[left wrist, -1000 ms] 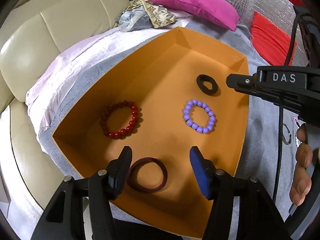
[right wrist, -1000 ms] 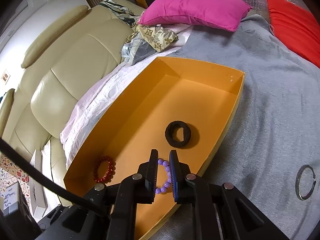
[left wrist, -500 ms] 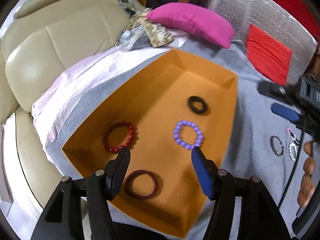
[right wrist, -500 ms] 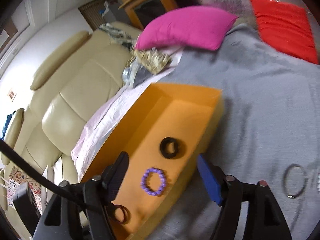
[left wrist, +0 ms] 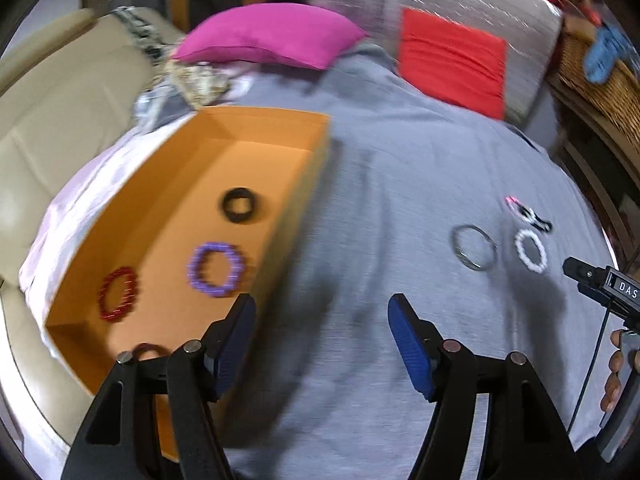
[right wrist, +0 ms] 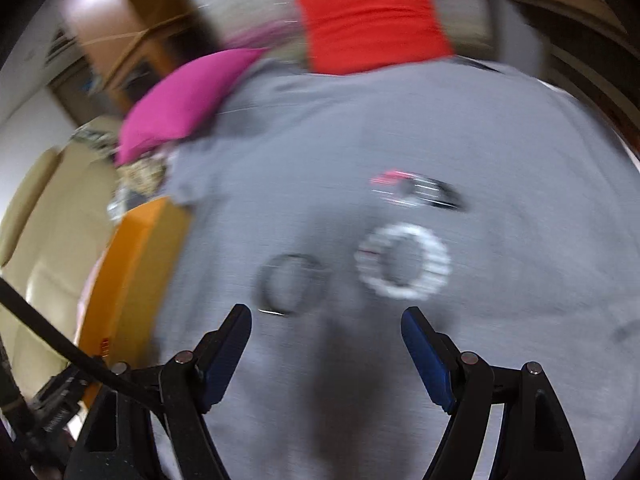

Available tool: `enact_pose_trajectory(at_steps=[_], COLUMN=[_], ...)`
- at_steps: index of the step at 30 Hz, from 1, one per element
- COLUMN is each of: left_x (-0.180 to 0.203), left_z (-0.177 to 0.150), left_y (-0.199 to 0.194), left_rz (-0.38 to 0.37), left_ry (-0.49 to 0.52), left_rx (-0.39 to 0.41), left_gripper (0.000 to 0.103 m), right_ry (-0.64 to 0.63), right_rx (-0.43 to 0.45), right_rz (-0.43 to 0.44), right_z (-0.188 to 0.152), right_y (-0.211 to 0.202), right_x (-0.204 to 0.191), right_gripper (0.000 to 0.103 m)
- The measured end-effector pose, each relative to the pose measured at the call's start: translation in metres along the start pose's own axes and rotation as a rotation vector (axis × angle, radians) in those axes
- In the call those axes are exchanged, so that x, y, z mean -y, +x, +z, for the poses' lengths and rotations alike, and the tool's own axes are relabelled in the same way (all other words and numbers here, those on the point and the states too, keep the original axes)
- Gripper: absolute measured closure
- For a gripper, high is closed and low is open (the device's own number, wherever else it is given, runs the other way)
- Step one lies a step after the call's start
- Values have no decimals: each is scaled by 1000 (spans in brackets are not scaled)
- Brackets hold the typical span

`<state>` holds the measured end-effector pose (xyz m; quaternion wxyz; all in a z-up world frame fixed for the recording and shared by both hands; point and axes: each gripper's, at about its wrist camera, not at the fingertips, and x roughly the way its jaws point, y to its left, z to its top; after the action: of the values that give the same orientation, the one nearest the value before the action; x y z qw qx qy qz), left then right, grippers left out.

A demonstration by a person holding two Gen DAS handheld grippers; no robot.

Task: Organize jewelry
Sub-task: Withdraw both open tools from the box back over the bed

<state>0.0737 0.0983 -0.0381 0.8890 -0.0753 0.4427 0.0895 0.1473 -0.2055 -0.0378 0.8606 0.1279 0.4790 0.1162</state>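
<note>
An orange box [left wrist: 308, 168] on the grey blanket holds a black ring [left wrist: 239, 205], a purple bead bracelet [left wrist: 216, 269], a red bead bracelet [left wrist: 118, 294] and a dark maroon band [left wrist: 148, 349]. My left gripper [left wrist: 322, 316] hangs over the box's right wall and the blanket, jaws opening, nothing between them. Right of it lie a silver bangle [left wrist: 474, 253], a white bead bracelet [left wrist: 530, 251] and a pink-and-black piece [left wrist: 528, 212]. My right gripper [right wrist: 326, 320] is open and empty, just short of the silver bangle [right wrist: 290, 283] and the white bracelet [right wrist: 402, 261]; this view is blurred.
A pink pillow [left wrist: 272, 38] and a red cushion [left wrist: 452, 68] lie at the far side of the grey blanket [left wrist: 400, 184]. A beige leather sofa [left wrist: 52, 112] runs along the left. The person's hand [left wrist: 614, 376] shows at the right edge of the left wrist view.
My right gripper opened and swung right, from over the purple bracelet in the box to the bangle and white bracelet on the blanket. My left gripper also moved right, off the maroon band.
</note>
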Motion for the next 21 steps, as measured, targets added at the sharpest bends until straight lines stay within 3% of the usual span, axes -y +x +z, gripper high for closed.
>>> enact_pose_trajectory(at_steps=[6, 12, 14, 16, 18, 21], left_x=[37, 57, 63, 68, 75, 85], left_z=[-1, -3, -1, 4, 9, 18], left_y=[14, 22, 26, 31, 37, 48], left_rz=[-30, -32, -33, -39, -46, -59], left_ry=[69, 115, 132, 146, 159, 169], left_rx=[-38, -55, -59, -62, -68, -79], left_gripper=[33, 33, 33, 34, 33, 33], right_ry=[59, 56, 44, 30, 23, 23], right_rx=[12, 2, -15, -34, -51, -71], right_rz=[-52, -53, -45, -52, -68, -85], right_z=[-1, 11, 14, 18, 26, 33], right_y=[-10, 0, 7, 17, 30, 45], right_x=[55, 56, 55, 50, 45, 40], right_gripper=[23, 24, 28, 42, 43, 52])
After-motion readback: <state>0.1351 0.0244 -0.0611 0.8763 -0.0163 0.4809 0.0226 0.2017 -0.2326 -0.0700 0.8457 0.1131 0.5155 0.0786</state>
